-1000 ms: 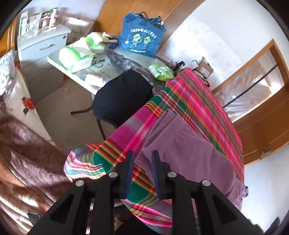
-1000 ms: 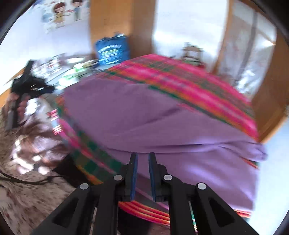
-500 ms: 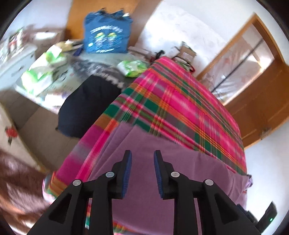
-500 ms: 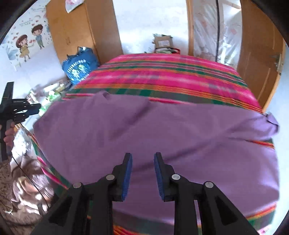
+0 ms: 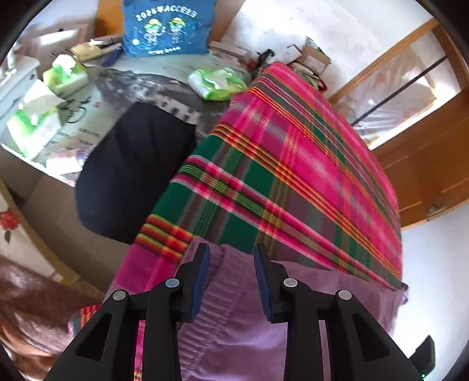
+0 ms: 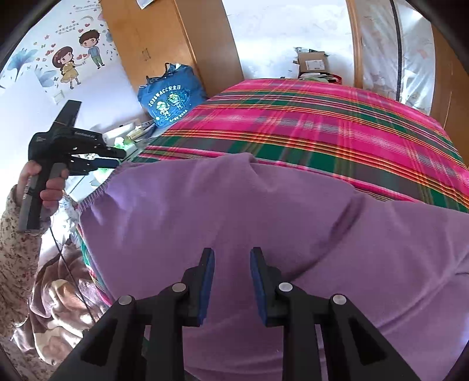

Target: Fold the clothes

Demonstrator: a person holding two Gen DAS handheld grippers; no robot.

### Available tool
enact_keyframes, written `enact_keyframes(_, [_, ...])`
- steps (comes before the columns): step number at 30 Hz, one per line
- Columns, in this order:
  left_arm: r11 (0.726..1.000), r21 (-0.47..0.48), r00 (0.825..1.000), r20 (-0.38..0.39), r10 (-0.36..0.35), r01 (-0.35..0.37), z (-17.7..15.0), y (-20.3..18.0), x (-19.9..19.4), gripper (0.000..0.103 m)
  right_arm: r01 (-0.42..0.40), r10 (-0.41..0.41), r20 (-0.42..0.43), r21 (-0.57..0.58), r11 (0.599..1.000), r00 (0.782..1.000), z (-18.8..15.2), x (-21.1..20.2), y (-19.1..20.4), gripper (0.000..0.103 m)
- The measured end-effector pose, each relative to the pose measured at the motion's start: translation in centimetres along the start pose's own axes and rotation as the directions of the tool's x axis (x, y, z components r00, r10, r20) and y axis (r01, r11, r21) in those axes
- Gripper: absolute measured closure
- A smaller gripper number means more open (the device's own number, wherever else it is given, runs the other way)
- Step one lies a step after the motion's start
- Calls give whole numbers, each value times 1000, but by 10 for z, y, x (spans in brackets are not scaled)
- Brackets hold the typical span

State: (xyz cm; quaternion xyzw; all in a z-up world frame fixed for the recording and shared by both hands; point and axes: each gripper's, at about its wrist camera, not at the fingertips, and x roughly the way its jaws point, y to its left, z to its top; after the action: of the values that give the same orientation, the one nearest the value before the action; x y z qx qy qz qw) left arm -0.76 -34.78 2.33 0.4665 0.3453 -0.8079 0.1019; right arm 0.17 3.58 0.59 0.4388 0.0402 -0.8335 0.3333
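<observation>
left hand-held gripper (image 5: 231,274): jaws opening, empty | over purple garment (image 5: 234,322) | plaid cloth (image 5: 293,164)

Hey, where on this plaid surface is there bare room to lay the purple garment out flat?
The far half of the plaid cloth is bare, from the purple garment to the cardboard box. The side table by the blue bag is crowded with tissue packs.

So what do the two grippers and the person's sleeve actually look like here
Both the left gripper and right gripper are matte black plastic with angular cut-out arms, silver round pivot pins and dark blue ribbed pads on the fingers. The left gripper has a grey pistol handle and a thin black cable. The sleeve is cream with small floral print.
</observation>
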Motion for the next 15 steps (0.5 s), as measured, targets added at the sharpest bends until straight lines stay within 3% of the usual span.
enact_keyframes(2, [1000, 14, 1000, 11, -23, 23, 0, -2, 0, 71, -18, 18, 1, 5, 1000, 1000, 5, 3, 2, 77])
enact_keyframes(6, [1000, 22, 998, -58, -15, 16, 2, -1, 14, 71, -48, 48, -16, -2, 999, 999, 9, 14, 9, 77])
enact_keyframes(10, [999, 2, 993, -100, -54, 55, 4, 5, 18, 71, -83, 83, -37, -17, 996, 996, 17, 32, 23, 77])
enact_keyframes(12, [992, -40, 984, -131, -121, 117, 6, 11, 19, 71, -94, 93, -47, -23, 995, 995, 20, 39, 30, 77])
enact_keyframes(15, [968, -116, 956, -170, -241, 223, 7, 21, 20, 71, -126, 124, -56, -28, 992, 991, 23, 48, 40, 77])
